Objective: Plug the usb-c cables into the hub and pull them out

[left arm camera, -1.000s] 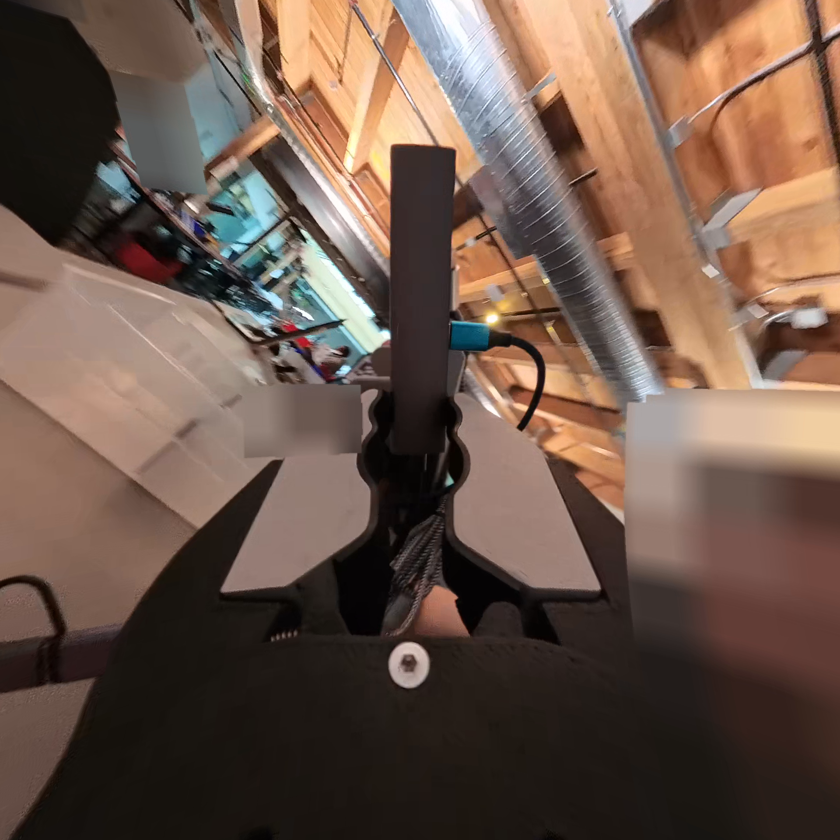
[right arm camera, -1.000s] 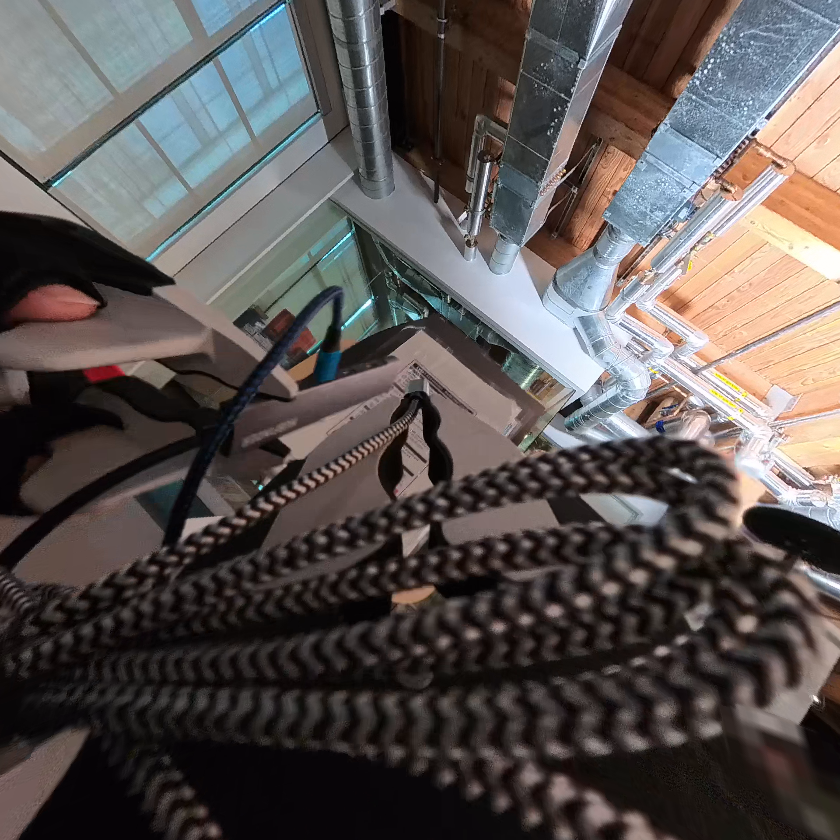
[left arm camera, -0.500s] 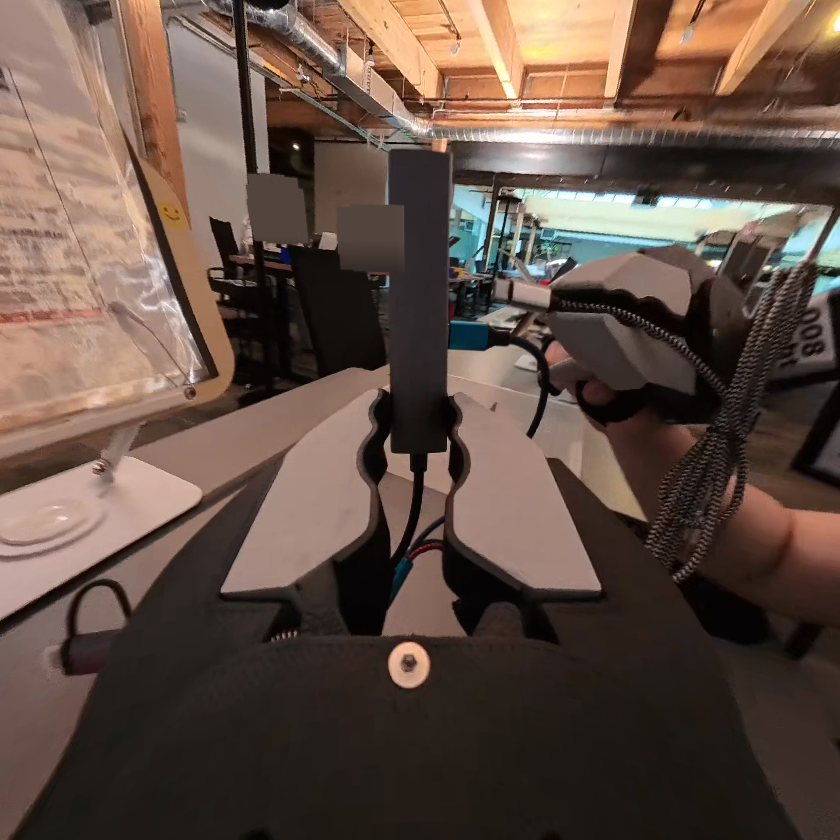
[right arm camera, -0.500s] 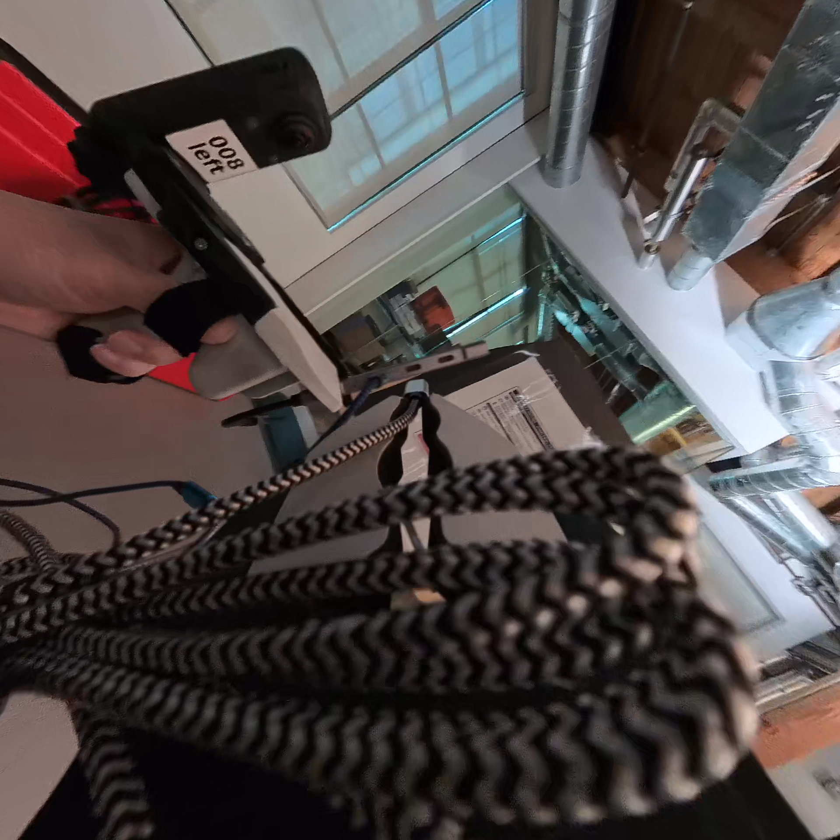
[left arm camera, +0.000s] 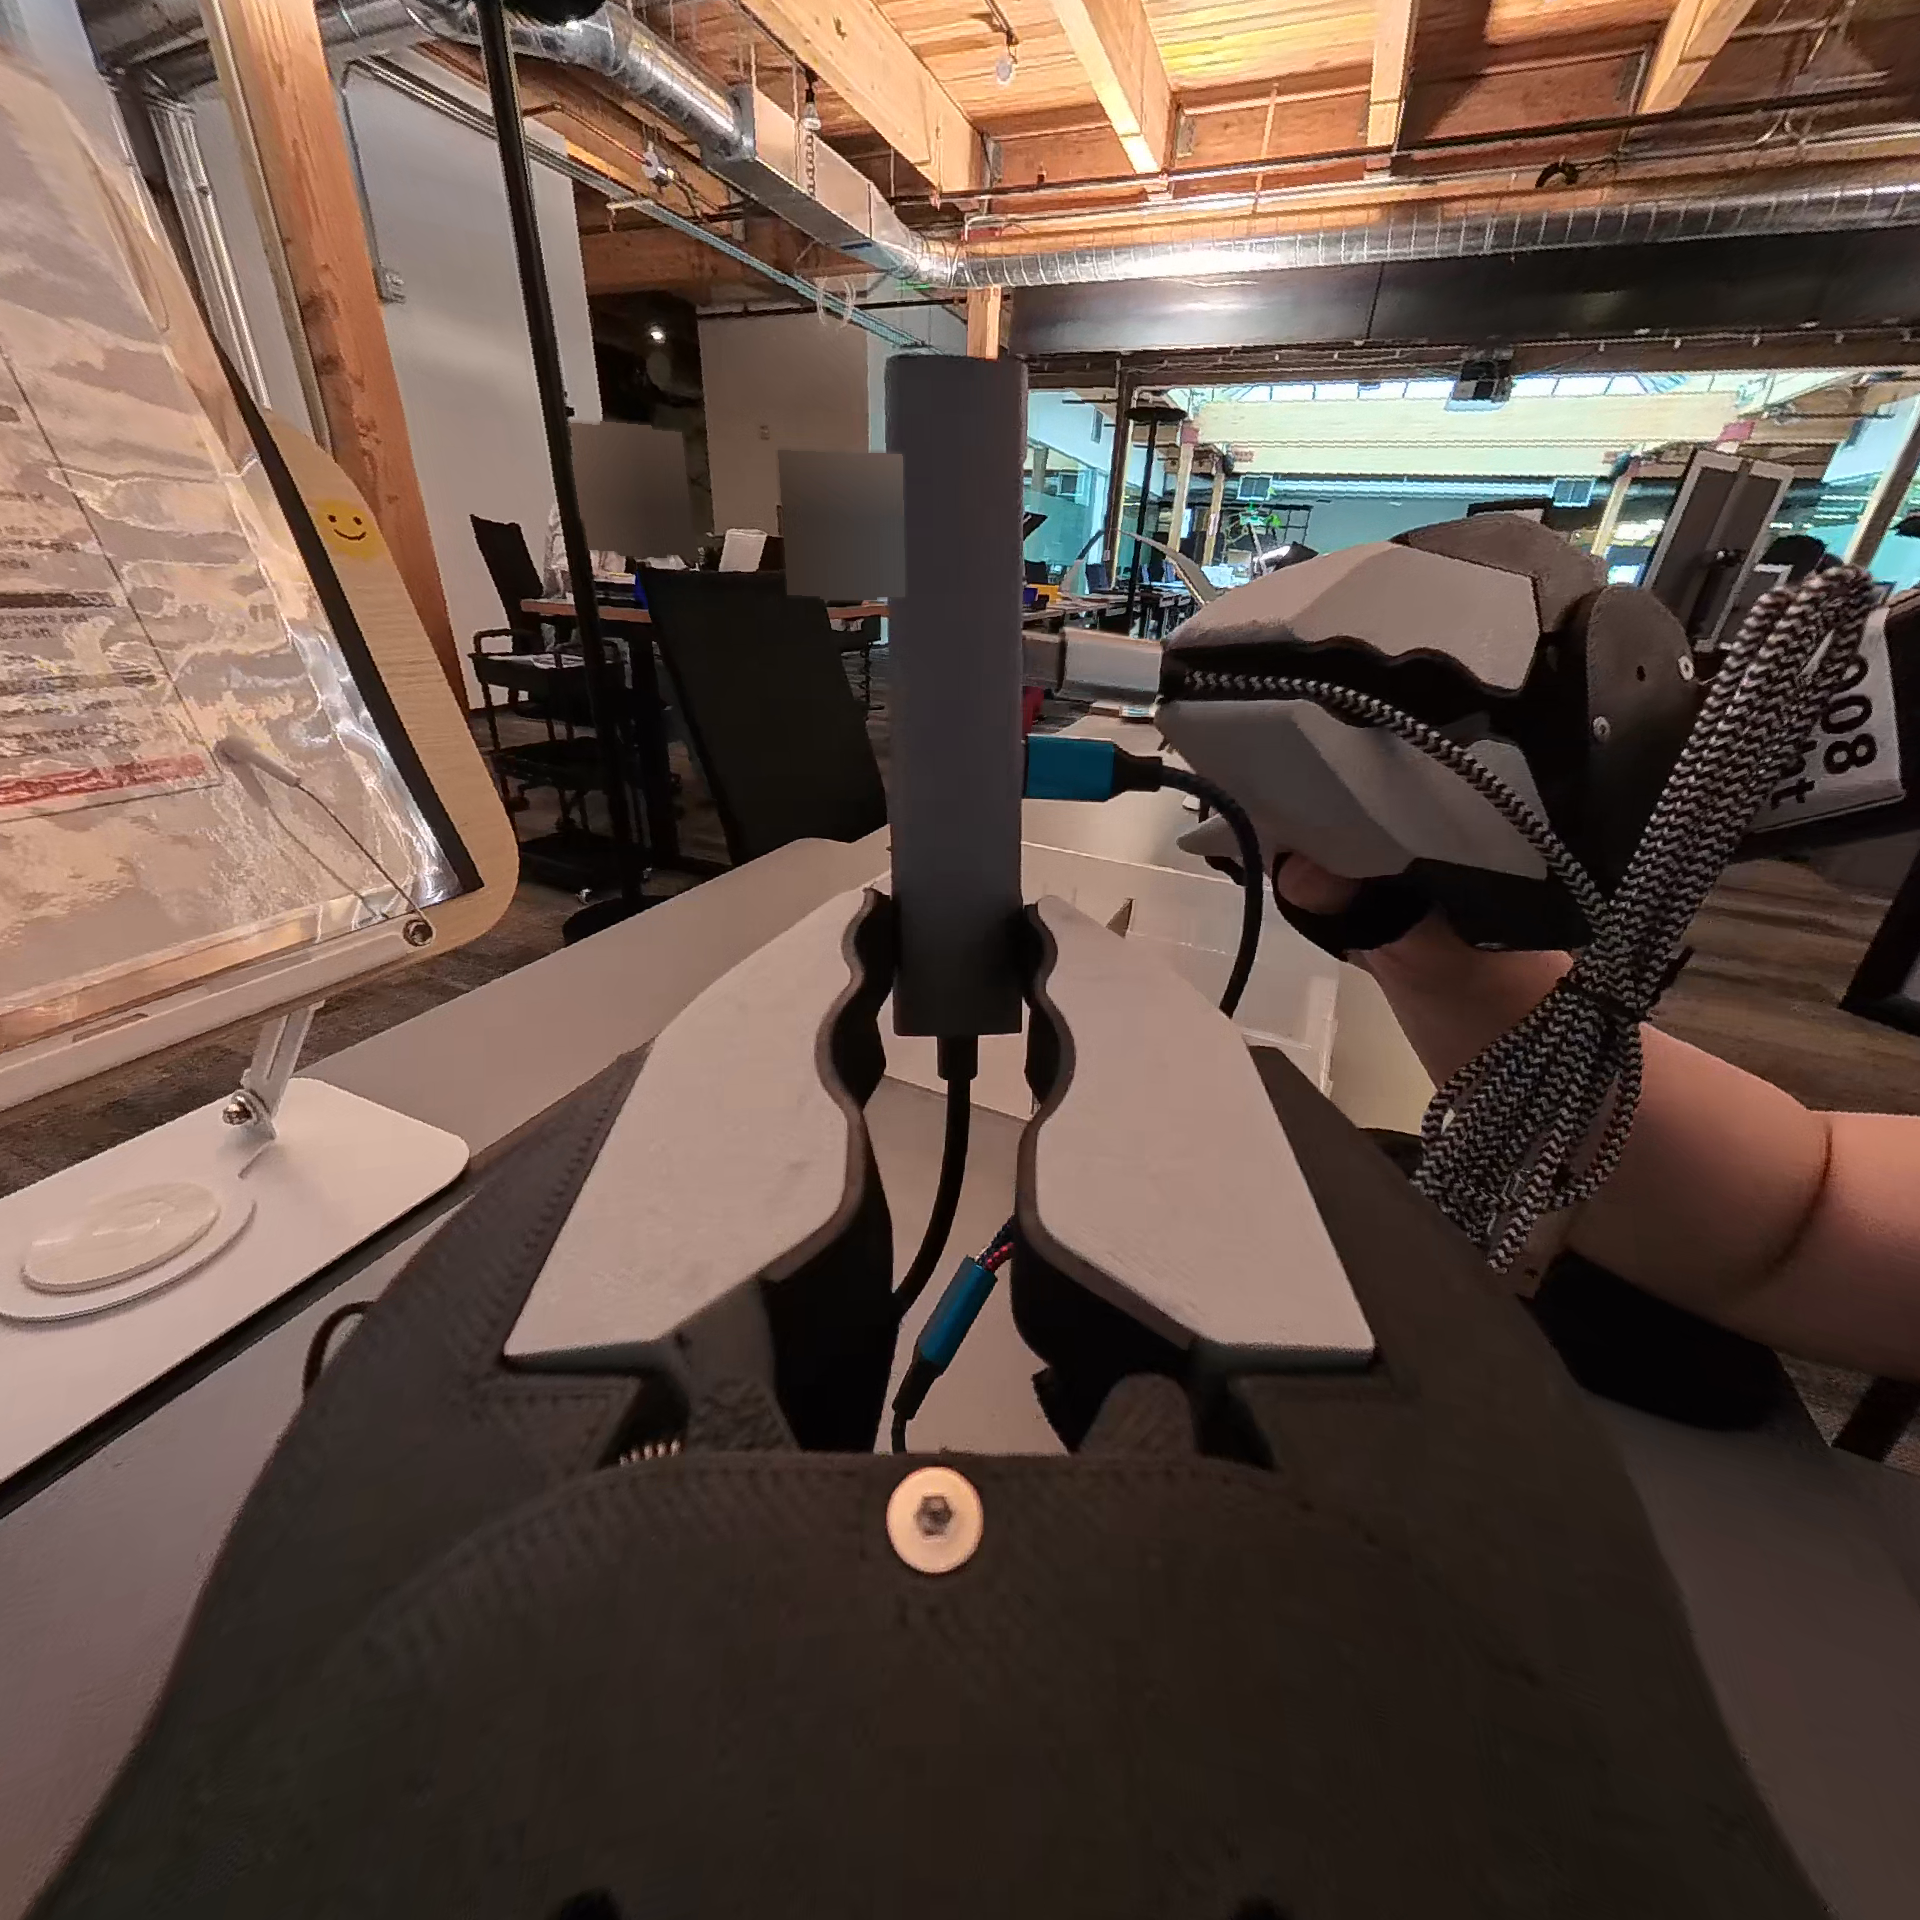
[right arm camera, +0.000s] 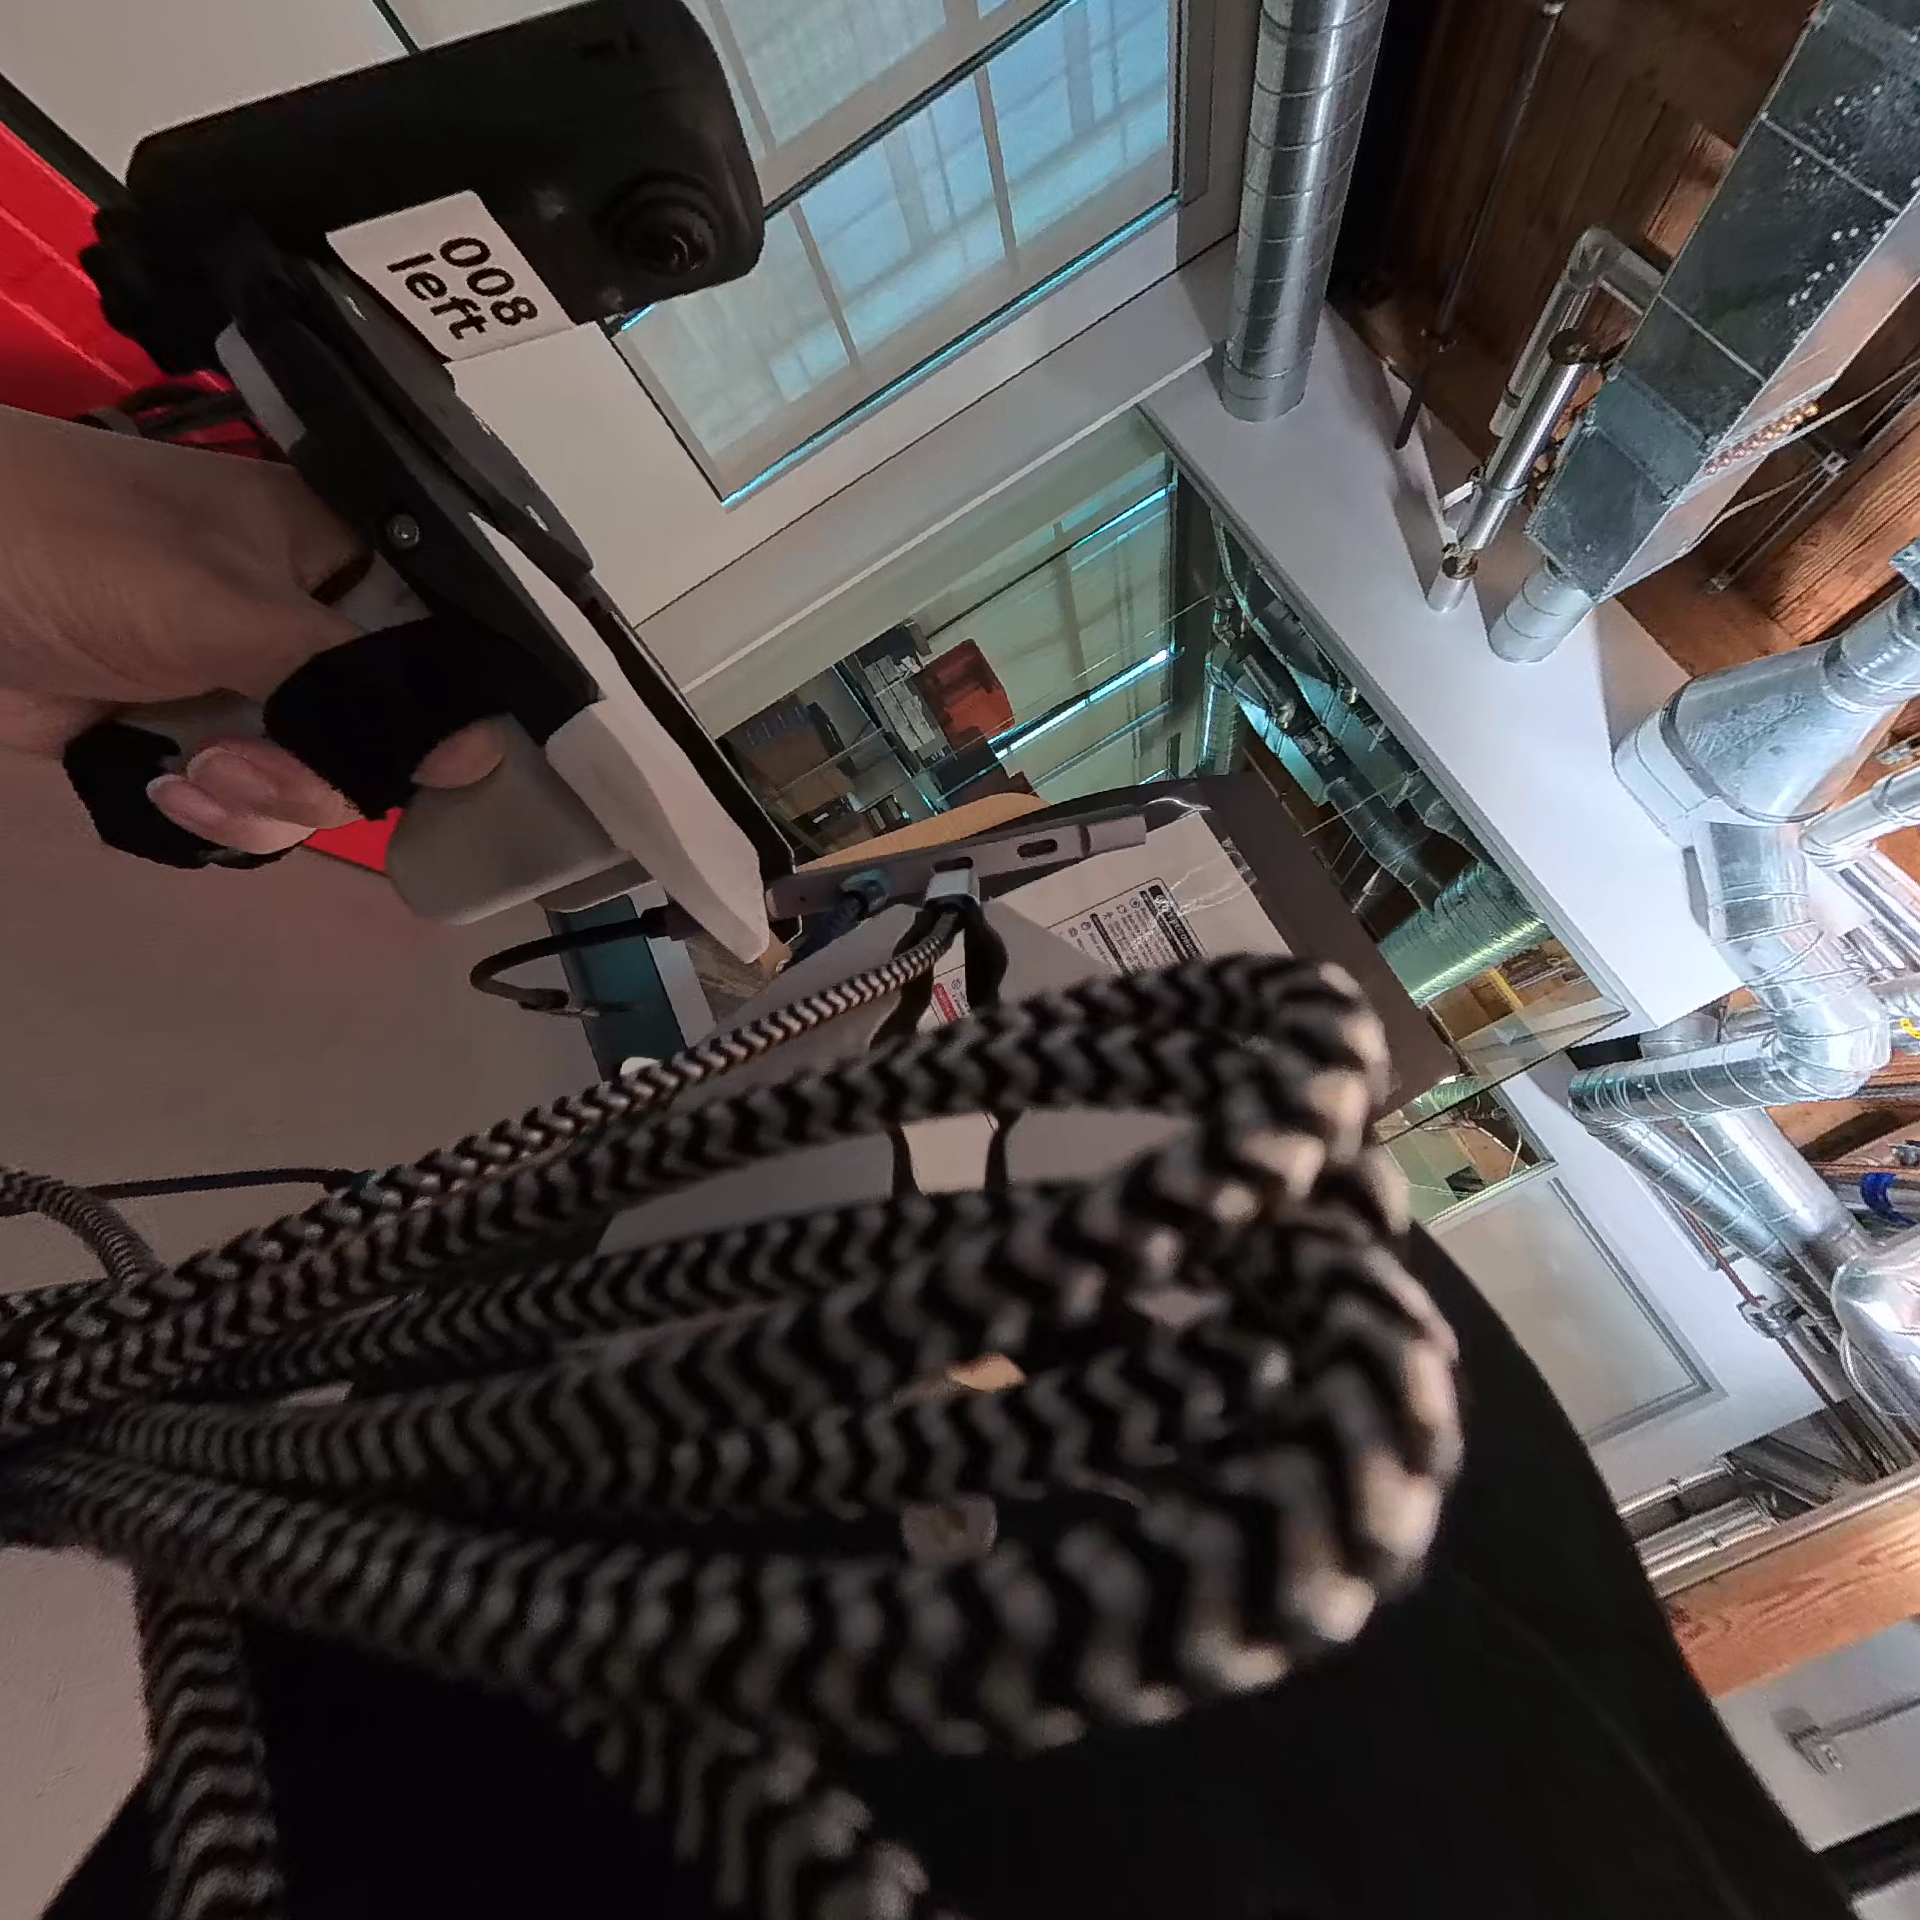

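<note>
Clamping the hub [left arm camera: 954, 727] upright, your left gripper [left arm camera: 956, 966] steadies it; the blue plug [left arm camera: 1070, 767] is seated, while your right gripper [left arm camera: 1169, 681], closed on the silver plug [left arm camera: 1091, 657], meets its side. Unplugging remains.

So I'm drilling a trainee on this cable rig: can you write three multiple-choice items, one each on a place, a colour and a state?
1. Where is the dark grey bar-shaped hub?
A. flat on the table
B. upright between the left gripper's fingers
C. in the right gripper

2. What colour is the plug seated in the hub's side, below the silver plug?
A. blue
B. red
C. white

3. How does the right gripper stand?
A. open and empty
B. shut on the silver plug
C. out of view

Key: 1 B, the fingers flank its lower end; 2 A, the shell is blue; 3 B, the jaws pinch the silver plug against the hub.
</note>
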Available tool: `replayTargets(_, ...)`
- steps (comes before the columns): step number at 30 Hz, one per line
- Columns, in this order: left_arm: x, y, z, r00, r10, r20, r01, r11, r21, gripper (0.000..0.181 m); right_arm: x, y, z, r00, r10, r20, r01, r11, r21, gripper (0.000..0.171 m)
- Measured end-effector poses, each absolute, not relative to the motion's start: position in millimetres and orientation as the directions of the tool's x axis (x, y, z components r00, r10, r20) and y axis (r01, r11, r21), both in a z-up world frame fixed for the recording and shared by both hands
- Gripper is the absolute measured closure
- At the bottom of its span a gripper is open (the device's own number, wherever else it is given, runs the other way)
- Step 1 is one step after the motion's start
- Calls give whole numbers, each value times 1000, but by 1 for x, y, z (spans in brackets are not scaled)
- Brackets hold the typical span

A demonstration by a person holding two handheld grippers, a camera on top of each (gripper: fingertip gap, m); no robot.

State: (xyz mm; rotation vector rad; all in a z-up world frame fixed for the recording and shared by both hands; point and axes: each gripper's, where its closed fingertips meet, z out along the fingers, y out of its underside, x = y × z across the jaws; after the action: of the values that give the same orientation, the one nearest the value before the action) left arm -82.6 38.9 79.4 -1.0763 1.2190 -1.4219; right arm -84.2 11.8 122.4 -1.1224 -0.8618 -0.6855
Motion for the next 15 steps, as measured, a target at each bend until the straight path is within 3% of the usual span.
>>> replayTargets(13, -82, 38, 76, -109, -989, -102, 93, 92, -991, 159, -85, 13, 120, 519, -14, 855, 818, 298, -492, 78)
replayTargets(15, -83, 39, 76, -80, -982, -172, 83, 166, -983, 159, -86, 12, 120, 534, 7, 845, 803, 308, -510, 163)
